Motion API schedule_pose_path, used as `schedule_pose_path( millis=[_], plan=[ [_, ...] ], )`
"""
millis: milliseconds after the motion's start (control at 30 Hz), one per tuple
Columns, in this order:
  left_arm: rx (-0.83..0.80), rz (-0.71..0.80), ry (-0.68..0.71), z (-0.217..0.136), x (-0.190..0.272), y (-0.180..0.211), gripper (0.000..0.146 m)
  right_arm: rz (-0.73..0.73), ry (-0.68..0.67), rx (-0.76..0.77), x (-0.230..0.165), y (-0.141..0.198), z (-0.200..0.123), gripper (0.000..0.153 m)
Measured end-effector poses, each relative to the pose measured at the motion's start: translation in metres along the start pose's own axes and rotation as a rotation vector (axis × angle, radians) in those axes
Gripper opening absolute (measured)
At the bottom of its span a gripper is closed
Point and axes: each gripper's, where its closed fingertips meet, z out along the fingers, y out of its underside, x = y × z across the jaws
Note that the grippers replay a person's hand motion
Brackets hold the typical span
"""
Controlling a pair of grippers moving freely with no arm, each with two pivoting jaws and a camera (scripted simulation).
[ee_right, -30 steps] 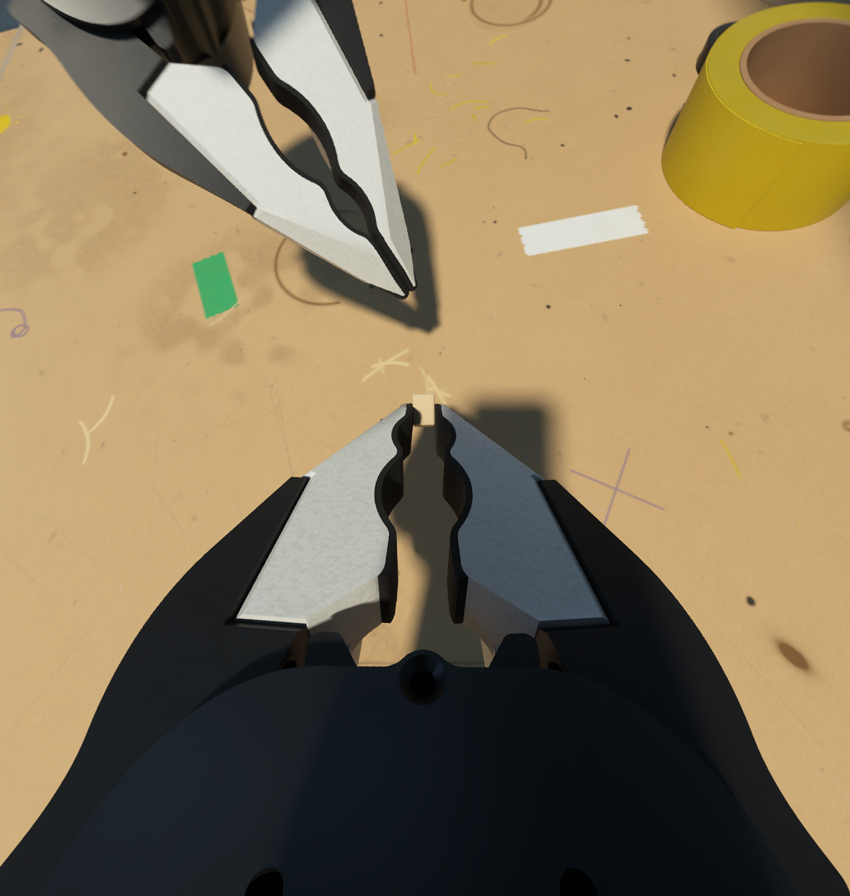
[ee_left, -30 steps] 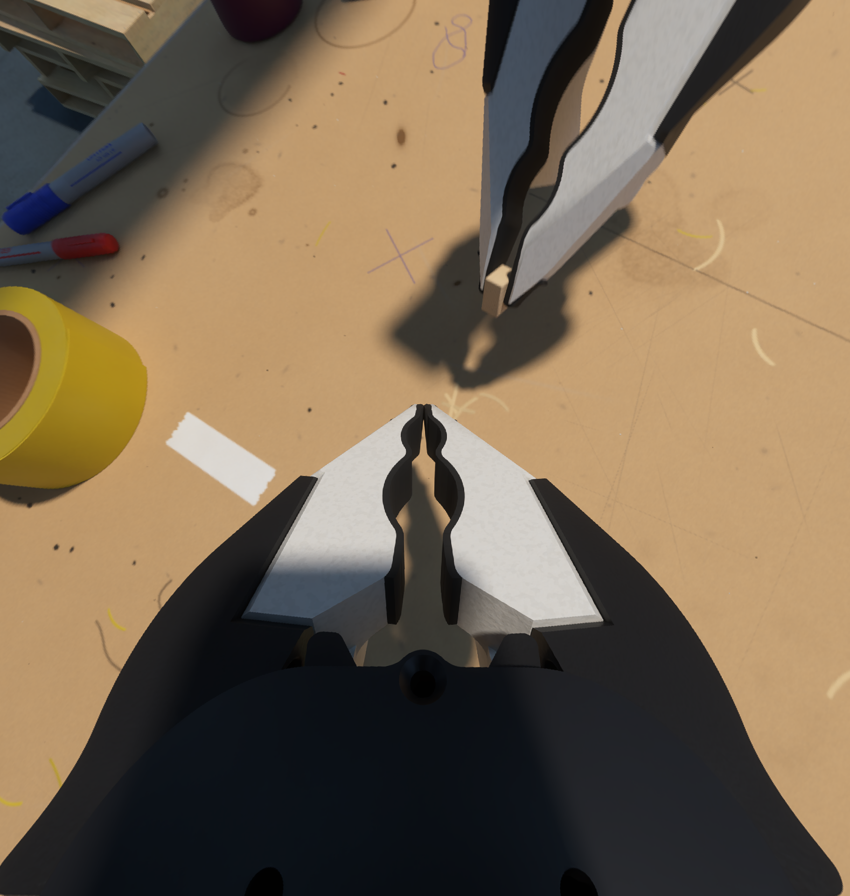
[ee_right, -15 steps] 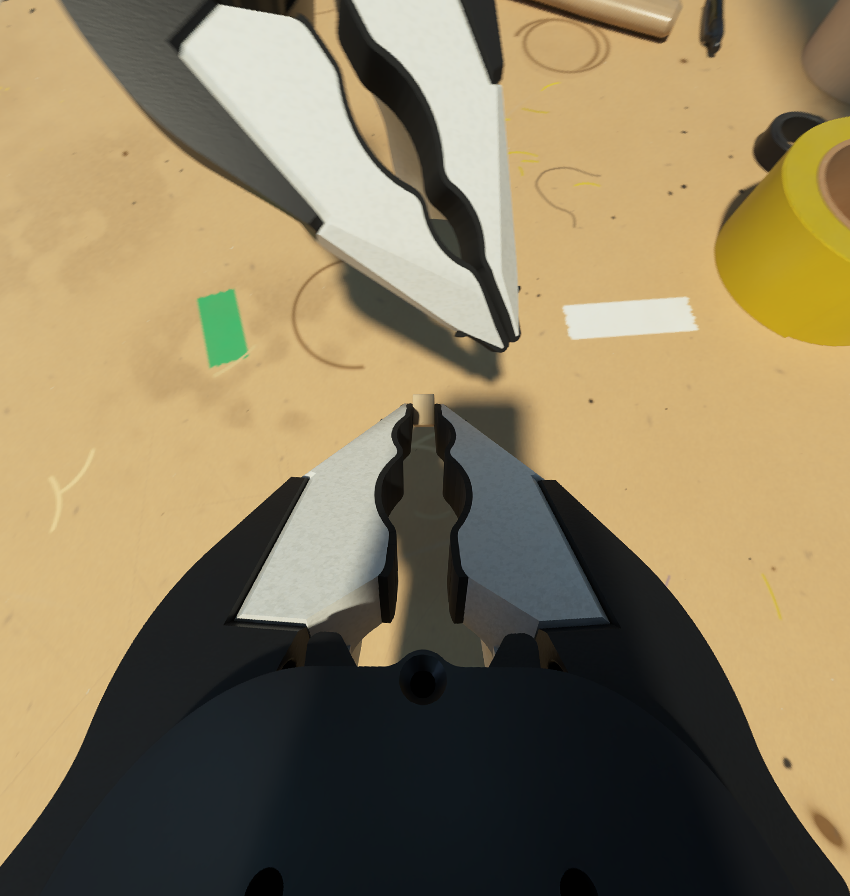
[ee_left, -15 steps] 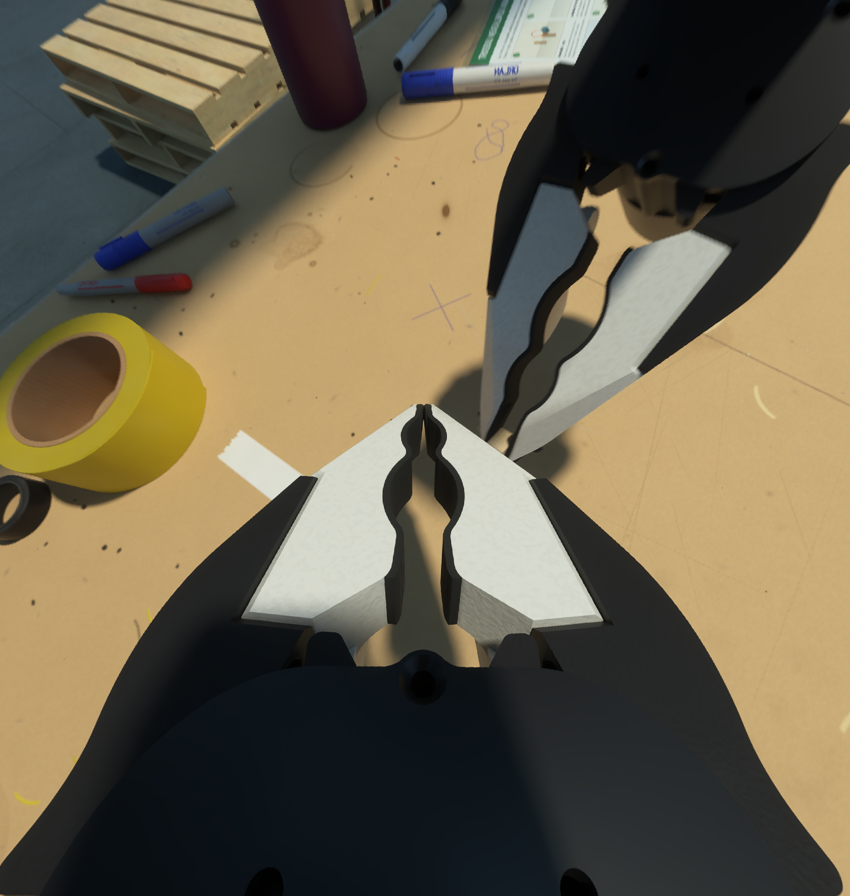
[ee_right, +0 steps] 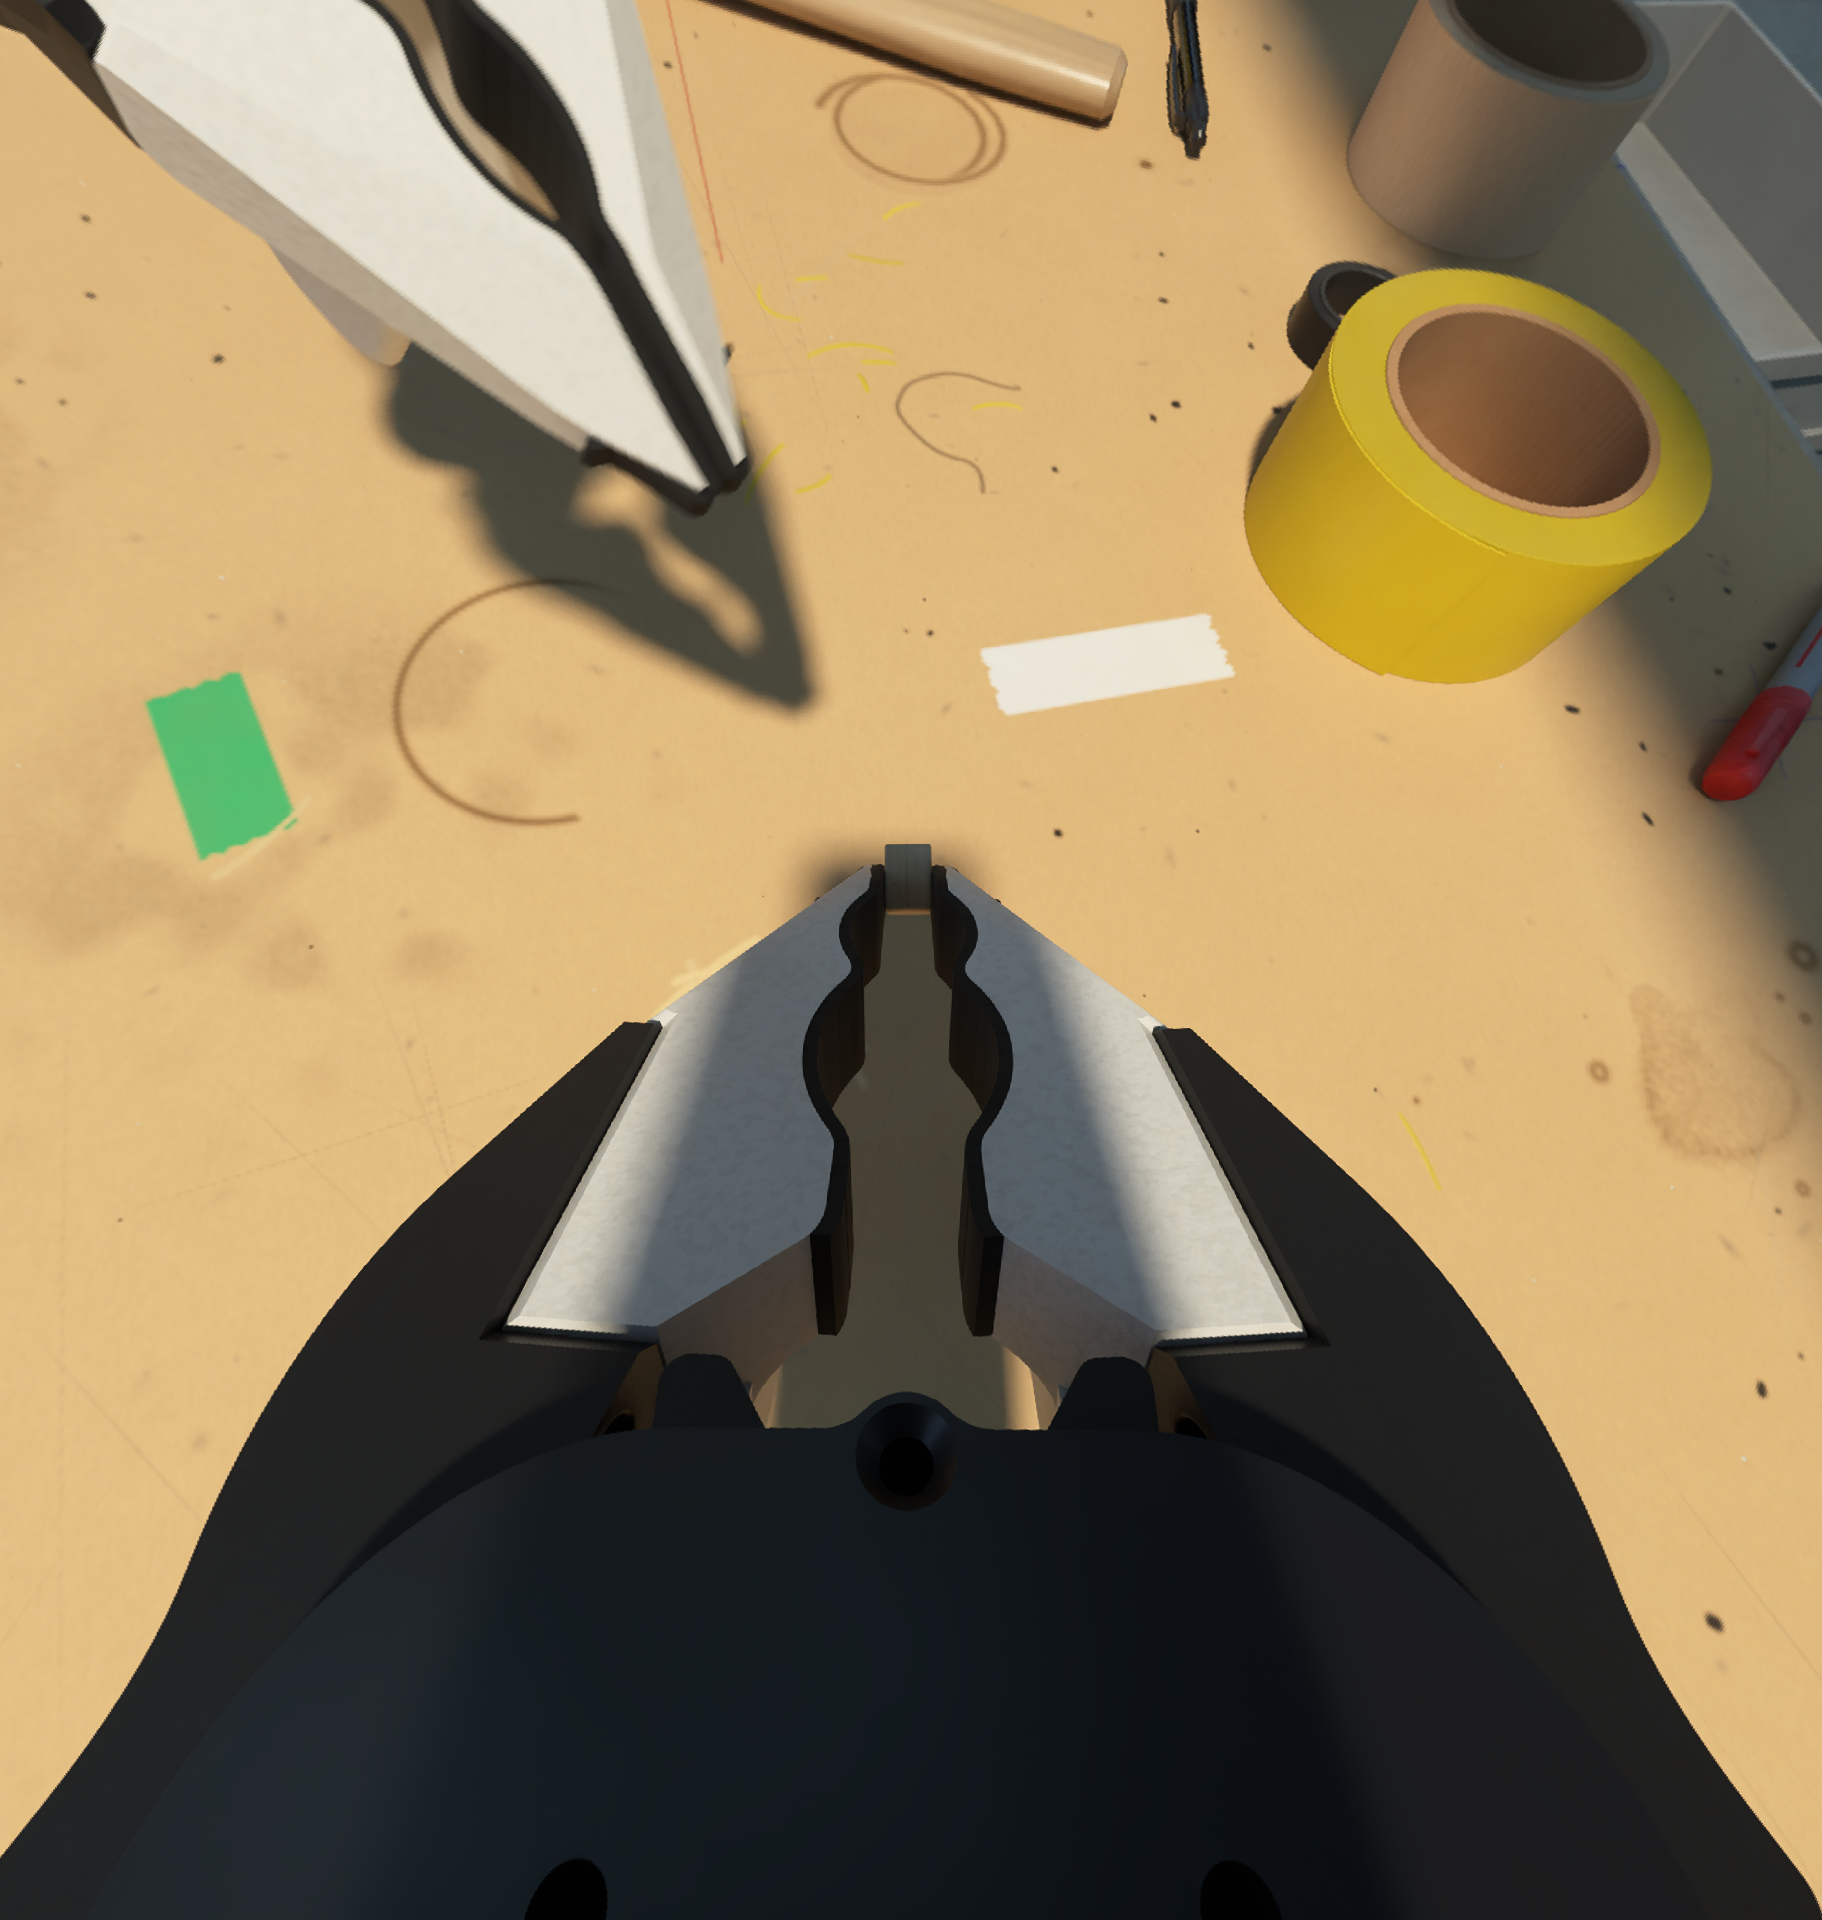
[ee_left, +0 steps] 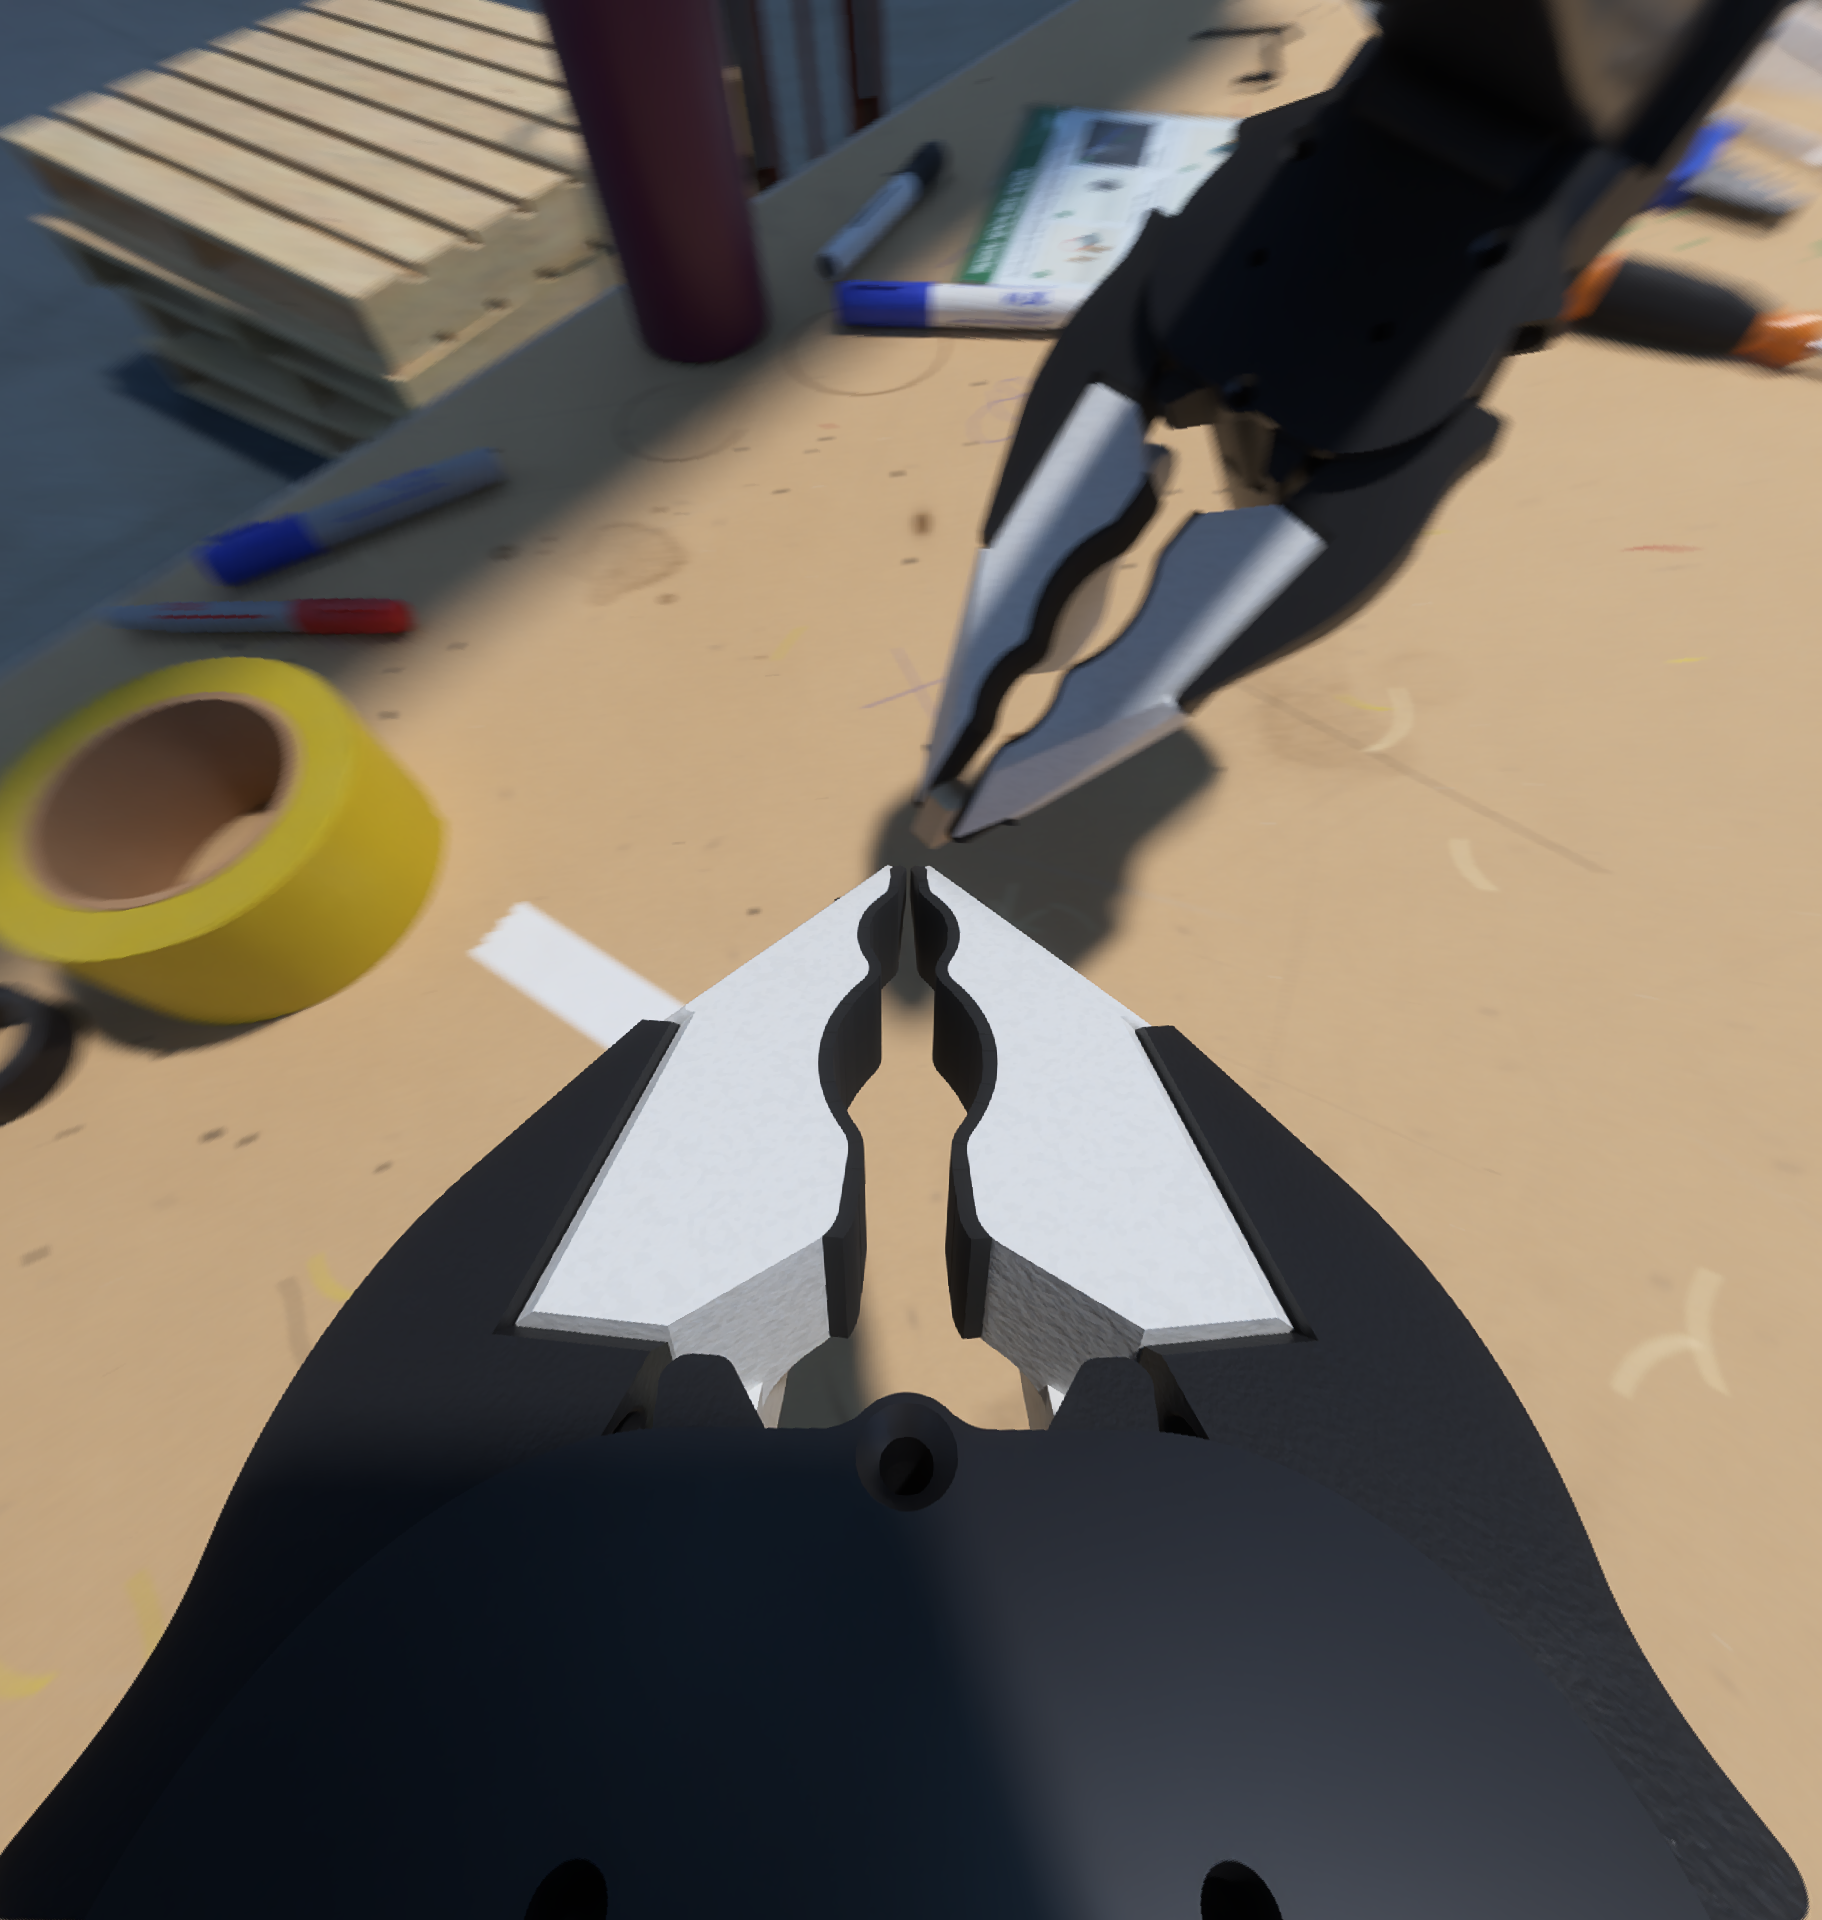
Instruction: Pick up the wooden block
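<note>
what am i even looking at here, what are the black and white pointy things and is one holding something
Each black-and-white pointed thing is a hand-held gripper with two fingers, and each picture comes from a camera mounted on one, looking along its fingers. The left hand-held gripper is shut and empty. The right hand-held gripper is shut on a small wooden block at its tips; it also shows in the left view. On the tan table lie a yellow tape roll, a white tape strip, a green tape piece and a red marker.
</note>
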Motion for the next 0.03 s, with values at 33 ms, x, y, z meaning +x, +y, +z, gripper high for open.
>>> schedule_pose_path(
  millis=[33],
  plan=[
    [0.008, -0.019, 0.066, -0.0012, 0.006, -0.0002, 0.0, 0.003, -0.005, 0.01, -0.0003, -0.0011, -0.0015, 0.008]
  ],
)
